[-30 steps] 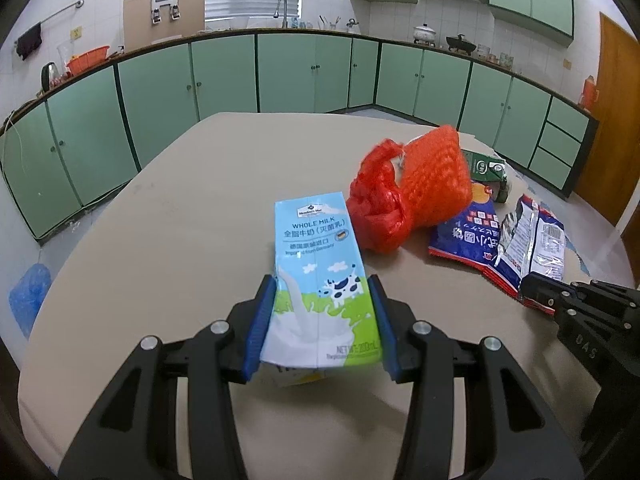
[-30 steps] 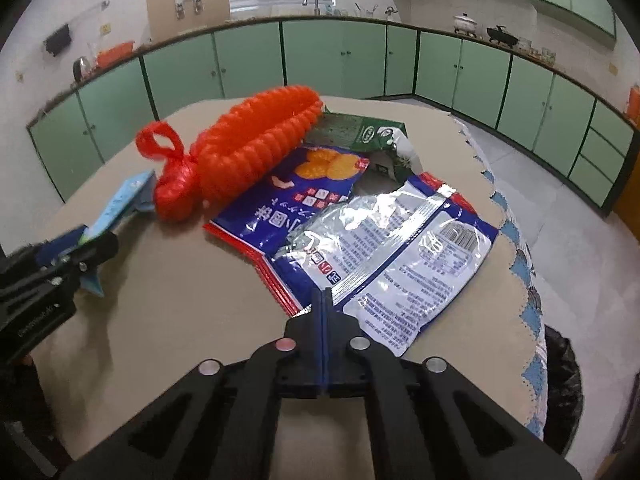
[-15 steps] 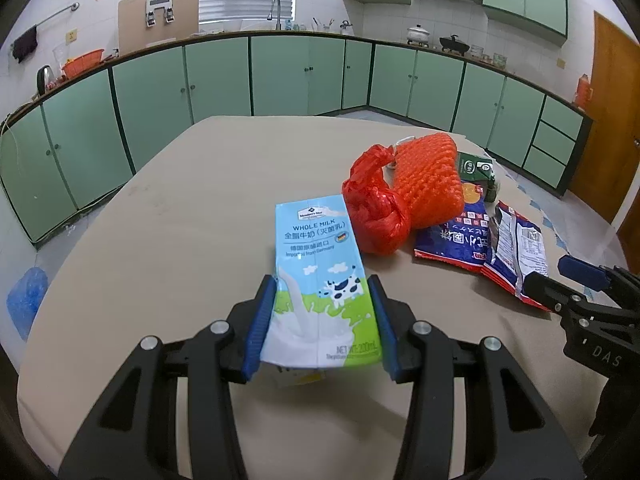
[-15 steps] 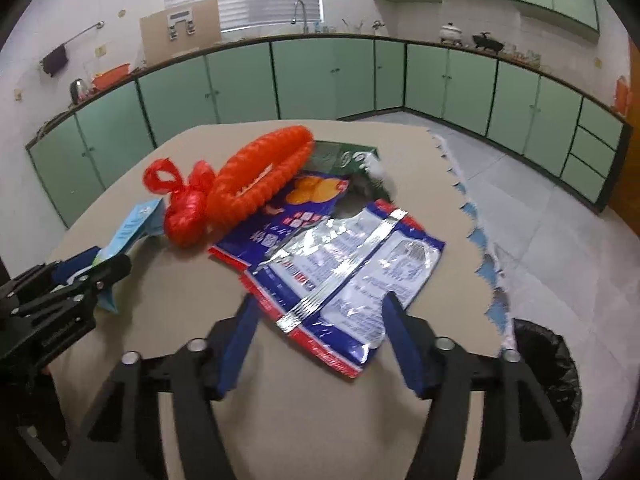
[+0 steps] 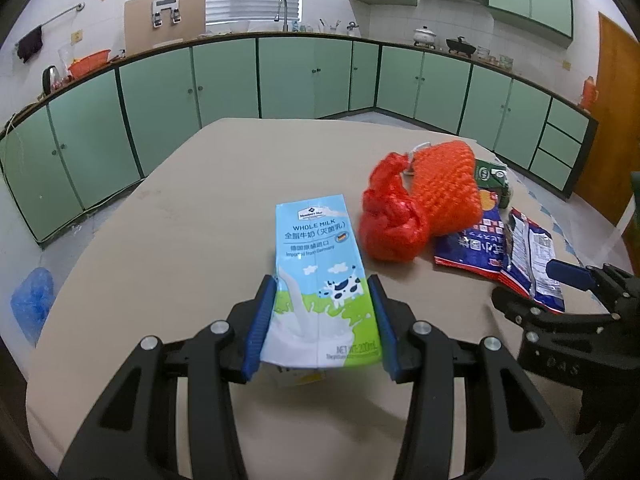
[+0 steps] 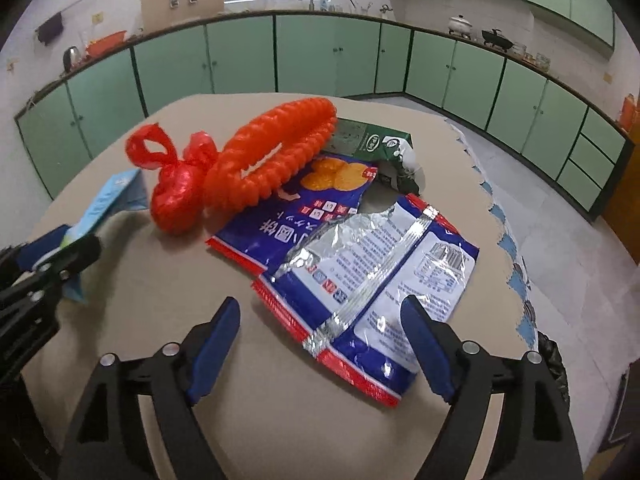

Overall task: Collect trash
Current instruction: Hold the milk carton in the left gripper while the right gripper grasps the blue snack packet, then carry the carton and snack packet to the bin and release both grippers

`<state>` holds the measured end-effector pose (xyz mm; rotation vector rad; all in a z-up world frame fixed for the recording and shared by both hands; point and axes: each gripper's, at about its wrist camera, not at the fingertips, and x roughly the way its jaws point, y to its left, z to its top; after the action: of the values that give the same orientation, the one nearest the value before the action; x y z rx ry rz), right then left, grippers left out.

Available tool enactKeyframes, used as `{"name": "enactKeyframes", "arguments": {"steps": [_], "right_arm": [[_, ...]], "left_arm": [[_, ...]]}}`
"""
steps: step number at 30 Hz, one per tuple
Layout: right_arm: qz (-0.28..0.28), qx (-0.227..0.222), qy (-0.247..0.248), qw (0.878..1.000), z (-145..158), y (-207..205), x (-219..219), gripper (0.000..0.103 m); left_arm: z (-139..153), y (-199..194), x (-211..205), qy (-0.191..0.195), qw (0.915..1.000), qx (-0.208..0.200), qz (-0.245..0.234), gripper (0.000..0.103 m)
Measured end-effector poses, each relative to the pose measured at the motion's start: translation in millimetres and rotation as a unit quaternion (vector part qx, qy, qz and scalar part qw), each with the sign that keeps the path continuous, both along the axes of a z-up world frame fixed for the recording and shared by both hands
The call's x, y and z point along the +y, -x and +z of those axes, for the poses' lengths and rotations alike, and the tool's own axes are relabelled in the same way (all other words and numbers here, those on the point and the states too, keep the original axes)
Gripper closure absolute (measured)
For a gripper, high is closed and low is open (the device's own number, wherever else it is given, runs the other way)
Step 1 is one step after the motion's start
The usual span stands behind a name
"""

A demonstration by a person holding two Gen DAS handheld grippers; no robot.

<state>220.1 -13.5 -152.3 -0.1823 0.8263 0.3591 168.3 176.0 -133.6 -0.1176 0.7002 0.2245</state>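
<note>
Bare table point(image 6: 132, 304) left of wrapper point(image 6: 372, 284); red bag point(image 6: 180, 196) beyond

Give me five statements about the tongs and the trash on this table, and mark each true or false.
1. The left tongs grip the milk carton. True.
2. The right tongs are shut on a wrapper. False: they are open, with the silver wrapper between their fingers.
3. The red bag lies beside the orange net. True.
4. The green carton stands nearest the right tongs. False: it lies beyond the wrappers.
5. The blue wrapper lies partly under the orange net. True.
</note>
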Motion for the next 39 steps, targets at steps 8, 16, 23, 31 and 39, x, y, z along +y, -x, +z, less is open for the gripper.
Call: {"name": "enactKeyframes", "arguments": {"steps": [8, 16, 23, 31, 39], "right_arm": [[-0.012, 0.007, 0.017, 1.0, -2, -8, 5, 0.036], [0.005, 0.0, -0.005, 1.0, 12, -6, -4, 0.072], [0.012, -0.025, -0.028, 0.999, 36, 5, -17, 0.088], [0.011, -0.043, -0.07, 0.997, 58, 23, -44, 0.093], [-0.002, -0.046, -0.118, 0.992, 77, 36, -78, 0.094]], "left_arm": [[-3, 0, 9, 0.005, 1.0, 0.004, 0.007, 0.059], [-1, 1, 0, 0.008, 0.9999, -0.001, -0.007, 0.059], [10, 6, -9, 0.006, 0.9997, -0.017, -0.016, 0.059], [34, 15, -31, 0.005, 0.9981, -0.048, -0.039, 0.059], [47, 17, -72, 0.007, 0.9941, -0.062, -0.089, 0.059]]}}
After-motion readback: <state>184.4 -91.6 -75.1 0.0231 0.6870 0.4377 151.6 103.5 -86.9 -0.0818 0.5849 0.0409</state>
